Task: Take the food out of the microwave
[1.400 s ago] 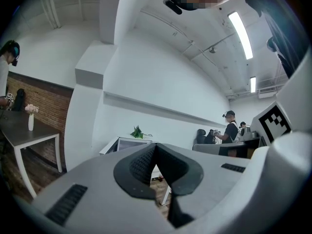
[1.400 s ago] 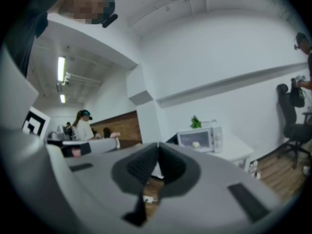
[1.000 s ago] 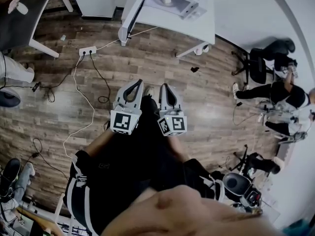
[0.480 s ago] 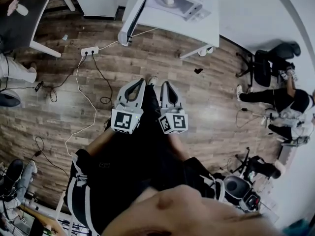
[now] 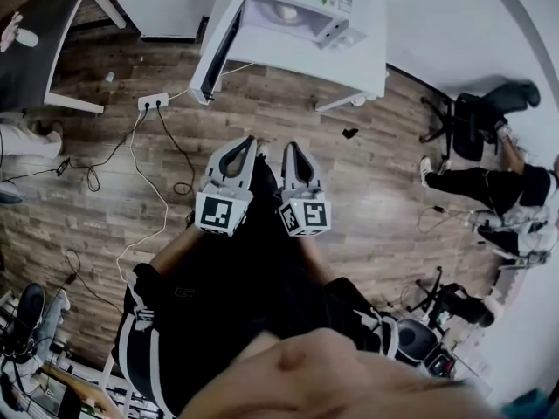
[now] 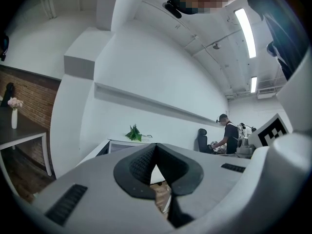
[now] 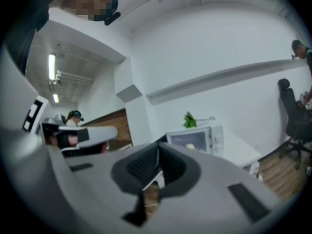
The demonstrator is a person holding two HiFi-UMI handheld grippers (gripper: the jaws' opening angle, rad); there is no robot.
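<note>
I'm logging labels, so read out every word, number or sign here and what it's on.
No readable text anywhere.
White microwave, control panel: markings too small and blurred to read.
Grey grippers' marker cubes: black-and-white square patterns, no letters.

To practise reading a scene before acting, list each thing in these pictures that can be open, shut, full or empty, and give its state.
microwave: door swung wide open.
food: inside the microwave, not yet taken out.
left gripper: shut, nothing between its jaws.
right gripper: shut, nothing between its jaws.
</note>
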